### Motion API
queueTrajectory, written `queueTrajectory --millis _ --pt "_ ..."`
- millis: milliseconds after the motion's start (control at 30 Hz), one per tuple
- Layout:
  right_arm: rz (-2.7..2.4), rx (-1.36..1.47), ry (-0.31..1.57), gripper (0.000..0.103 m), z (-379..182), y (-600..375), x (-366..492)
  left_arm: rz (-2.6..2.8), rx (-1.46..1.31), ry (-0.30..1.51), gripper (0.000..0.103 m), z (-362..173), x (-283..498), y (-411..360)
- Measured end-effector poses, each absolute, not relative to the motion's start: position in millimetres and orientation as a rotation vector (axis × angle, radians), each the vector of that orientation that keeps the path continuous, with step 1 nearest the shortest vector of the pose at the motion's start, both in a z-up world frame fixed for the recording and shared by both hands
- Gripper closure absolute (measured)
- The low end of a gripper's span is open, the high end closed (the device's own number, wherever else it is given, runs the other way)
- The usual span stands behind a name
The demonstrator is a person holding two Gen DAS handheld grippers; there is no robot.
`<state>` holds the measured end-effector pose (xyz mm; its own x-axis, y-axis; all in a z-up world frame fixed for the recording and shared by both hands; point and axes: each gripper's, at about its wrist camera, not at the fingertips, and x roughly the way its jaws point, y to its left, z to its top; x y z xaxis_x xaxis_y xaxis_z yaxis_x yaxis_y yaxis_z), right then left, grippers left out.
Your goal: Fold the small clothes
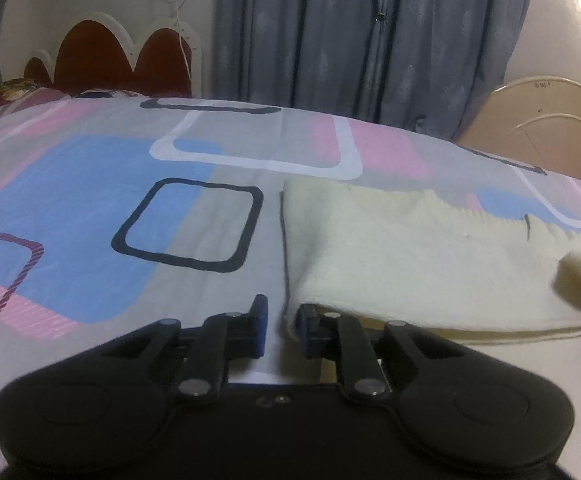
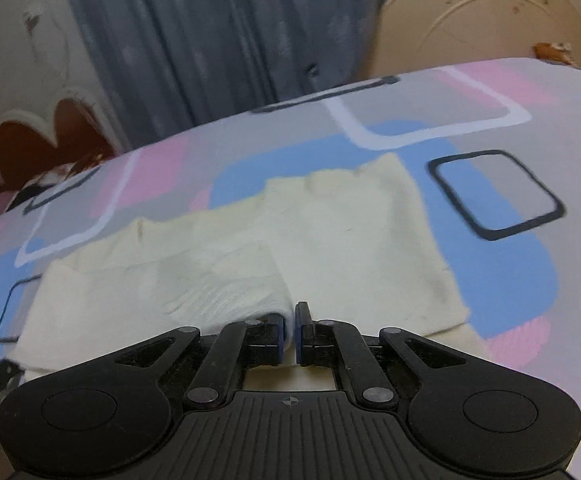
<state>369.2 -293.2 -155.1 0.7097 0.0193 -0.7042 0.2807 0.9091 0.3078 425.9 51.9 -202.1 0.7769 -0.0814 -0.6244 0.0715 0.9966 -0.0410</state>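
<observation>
Two grippers work one pale yellow knit garment (image 1: 422, 256), which lies partly folded on our bedsheet (image 1: 90, 208) of pink, blue and grey blocks.

From the left wrist view, our left gripper (image 1: 281, 330) sits at the garment's left near corner. Its fingers stand a narrow way apart: the left finger (image 1: 259, 330) rests on the sheet just beside the garment's edge, while the right one (image 1: 307, 330) is tucked under the lifted hem. We cannot say that it has a grip. A blurred fold of knit rises at the garment's far right.

From the right wrist view, our right gripper (image 2: 289, 334) is over the garment's near edge, its fingers almost together on a bunched ridge of the knit (image 2: 250, 296), which bulges up over the left finger (image 2: 275, 336). Beyond the garment hang grey-blue curtains (image 2: 210, 40), with a cream bed frame (image 2: 470, 20) to their right.
</observation>
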Motion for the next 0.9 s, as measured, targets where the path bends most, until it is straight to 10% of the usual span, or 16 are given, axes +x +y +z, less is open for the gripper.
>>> queueTrajectory --millis 900 --pt "-0.271 0.343 0.838 0.100 -155 -324 354 -0.088 -0.001 0.739 0.076 -194 418 60"
